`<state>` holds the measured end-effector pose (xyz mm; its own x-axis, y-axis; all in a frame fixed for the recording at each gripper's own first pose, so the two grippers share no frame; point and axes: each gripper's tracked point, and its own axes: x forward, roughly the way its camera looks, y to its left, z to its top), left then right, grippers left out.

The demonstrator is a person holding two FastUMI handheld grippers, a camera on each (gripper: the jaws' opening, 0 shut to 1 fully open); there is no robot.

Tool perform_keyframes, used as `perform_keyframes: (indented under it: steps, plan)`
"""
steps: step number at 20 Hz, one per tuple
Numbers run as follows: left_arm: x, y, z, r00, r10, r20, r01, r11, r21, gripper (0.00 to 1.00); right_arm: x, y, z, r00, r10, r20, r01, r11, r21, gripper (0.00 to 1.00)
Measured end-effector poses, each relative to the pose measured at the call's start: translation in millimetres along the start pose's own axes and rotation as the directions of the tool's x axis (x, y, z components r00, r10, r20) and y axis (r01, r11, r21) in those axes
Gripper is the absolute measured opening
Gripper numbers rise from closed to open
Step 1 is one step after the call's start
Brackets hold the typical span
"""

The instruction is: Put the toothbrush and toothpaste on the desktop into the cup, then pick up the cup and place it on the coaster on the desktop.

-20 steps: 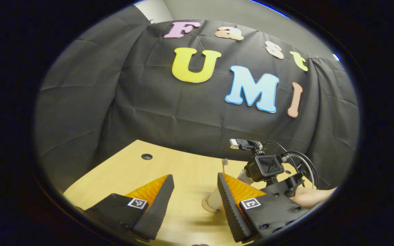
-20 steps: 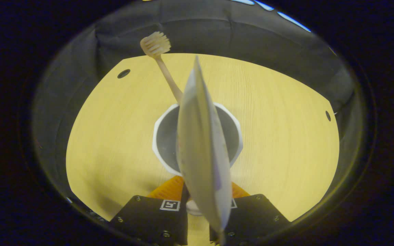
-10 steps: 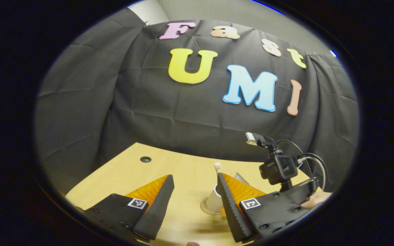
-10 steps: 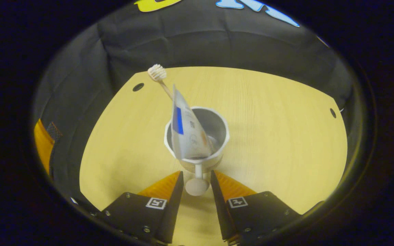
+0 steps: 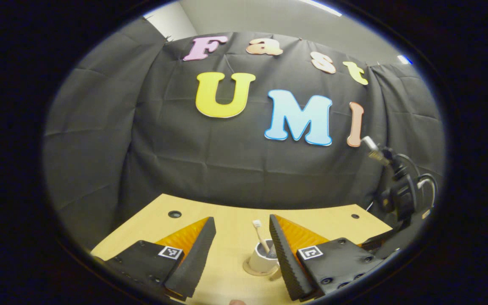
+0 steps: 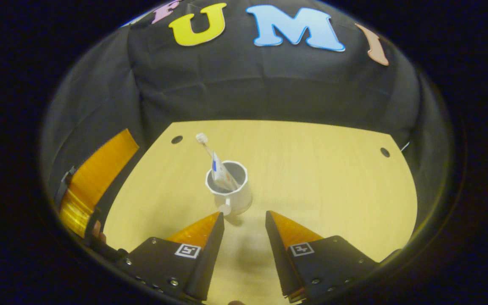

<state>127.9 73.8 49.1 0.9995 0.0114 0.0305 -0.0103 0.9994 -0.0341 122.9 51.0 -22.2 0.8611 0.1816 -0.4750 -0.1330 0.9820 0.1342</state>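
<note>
While its fingers stand spread with nothing between them, the right gripper (image 6: 244,220) hangs above the near part of the desk (image 6: 333,178), tilted down toward it. Just beyond its fingertips stands the cup (image 6: 232,192), upright, its handle turned toward the gripper and apart from both fingers. The toothbrush (image 6: 204,143) leans out of the cup to the far left, bristles up, and the toothpaste (image 6: 220,173) stands in the cup beside it, also tipped left. At the left edge of the right gripper view one finger of the left gripper (image 6: 93,178) shows, well apart from the cup.

The left gripper (image 5: 239,231) is likewise spread wide and holds nothing. In the left gripper view the cup (image 5: 263,260) sits between and beyond its fingers, resting on the coaster (image 5: 250,269), a flat round disc whose rim shows around the cup's base. The toothbrush (image 5: 259,231) rises from the cup; the toothpaste is mostly hidden behind the finger. At the far right, the right gripper's camera mount (image 5: 400,195) with its cables shows against the wall, off the cup.
</note>
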Motion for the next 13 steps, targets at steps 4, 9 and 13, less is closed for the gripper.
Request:
perform_keyframes:
  steps: [4, 9, 13]
  plan:
    - [-3.0, -23.5, 5.3, 1.0, -0.02, 0.012, 0.02, 1.0, -0.023, 0.83, -53.3, -41.1, 37.7, 0.964, -0.12, 0.239, 0.118, 0.993, 0.023, 0.61]
    - [-10.4, -42.7, 18.5, 0.999, -0.022, 0.049, 0.023, 1.0, -0.022, 0.83, -93.0, -67.9, 53.5, 0.895, -0.173, 0.411, 0.17, 0.984, 0.044, 0.62]
    - [-17.6, -46.8, 25.3, 0.997, -0.008, 0.071, 0.009, 1.0, -0.022, 0.83, -108.8, -72.7, 53.1, 0.848, -0.182, 0.498, 0.182, 0.982, 0.049, 0.61]
